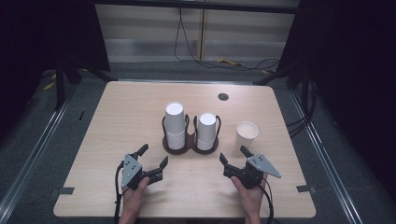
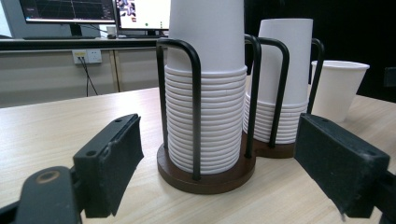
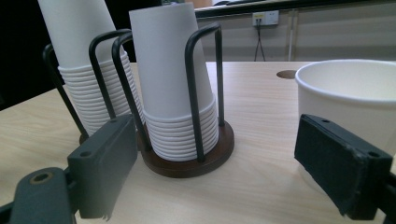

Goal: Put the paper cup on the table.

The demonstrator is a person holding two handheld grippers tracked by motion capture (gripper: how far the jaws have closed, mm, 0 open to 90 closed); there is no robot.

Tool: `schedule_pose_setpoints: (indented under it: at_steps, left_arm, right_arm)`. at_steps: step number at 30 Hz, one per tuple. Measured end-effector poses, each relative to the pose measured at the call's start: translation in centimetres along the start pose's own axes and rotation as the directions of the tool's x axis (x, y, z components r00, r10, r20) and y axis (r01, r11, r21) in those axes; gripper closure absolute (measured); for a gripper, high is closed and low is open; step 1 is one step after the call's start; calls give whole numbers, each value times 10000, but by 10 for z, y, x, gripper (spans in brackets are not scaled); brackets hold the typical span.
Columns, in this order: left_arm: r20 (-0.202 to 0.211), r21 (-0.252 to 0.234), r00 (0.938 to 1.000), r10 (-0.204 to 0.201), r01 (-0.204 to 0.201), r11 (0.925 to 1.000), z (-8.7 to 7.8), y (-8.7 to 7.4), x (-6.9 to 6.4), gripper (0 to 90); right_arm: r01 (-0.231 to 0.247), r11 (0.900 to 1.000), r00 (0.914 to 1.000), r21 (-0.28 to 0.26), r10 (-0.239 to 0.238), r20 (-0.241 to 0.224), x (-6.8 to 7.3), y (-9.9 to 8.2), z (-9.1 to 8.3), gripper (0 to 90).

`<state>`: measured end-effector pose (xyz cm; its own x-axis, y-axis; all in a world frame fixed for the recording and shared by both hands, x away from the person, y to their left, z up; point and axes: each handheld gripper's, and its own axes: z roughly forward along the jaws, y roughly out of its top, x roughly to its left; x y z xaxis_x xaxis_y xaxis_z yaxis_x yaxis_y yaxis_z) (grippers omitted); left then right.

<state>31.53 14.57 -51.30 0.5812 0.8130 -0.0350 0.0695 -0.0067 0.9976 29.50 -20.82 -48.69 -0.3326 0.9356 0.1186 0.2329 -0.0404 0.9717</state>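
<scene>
A: In the high view, where is the cup holder?

B: The dark cup holder (image 1: 190,145) stands near the middle of the desk (image 1: 116,121). It carries two stacks of white cups turned upside down: the left stack (image 1: 175,124) and the right stack (image 1: 206,130). One single cup (image 1: 246,134) stands upright just to the right of the holder, apart from it.

A: And the tools?

B: The left tool (image 1: 153,156) is in front of the holder, toward its left side, with jaws wide apart and holding nothing. The right tool (image 1: 234,156) is in front of the holder toward its right, also wide and empty.

A: The left gripper view?

B: Between the wide jaws I see the left stack (image 2: 206,93) close, inside the black wire loops, on the brown base (image 2: 205,179). The right stack (image 2: 280,79) is behind it.

A: The right gripper view?

B: The right stack (image 3: 175,84) is near the holder's centre of that view; the single cup (image 3: 345,100) is close to the right jaw, not touching.
</scene>
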Motion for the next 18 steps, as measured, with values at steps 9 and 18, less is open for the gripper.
schedule_pose_setpoints:
  at_steps: [9, 18]
  left_arm:
    - [42, 136, 10000, 36, -37, 9999, -1, 0, -2, 149]
    - [42, -106, 10000, -19, 19, 9999, -5, -1, -3, 150]
  right_arm:
    - [649, 9966, 9979, -502, -652, -28, 24, -17, 4, 130]
    - [874, 9937, 9961, -698, -867, 131, 29, -18, 4, 132]
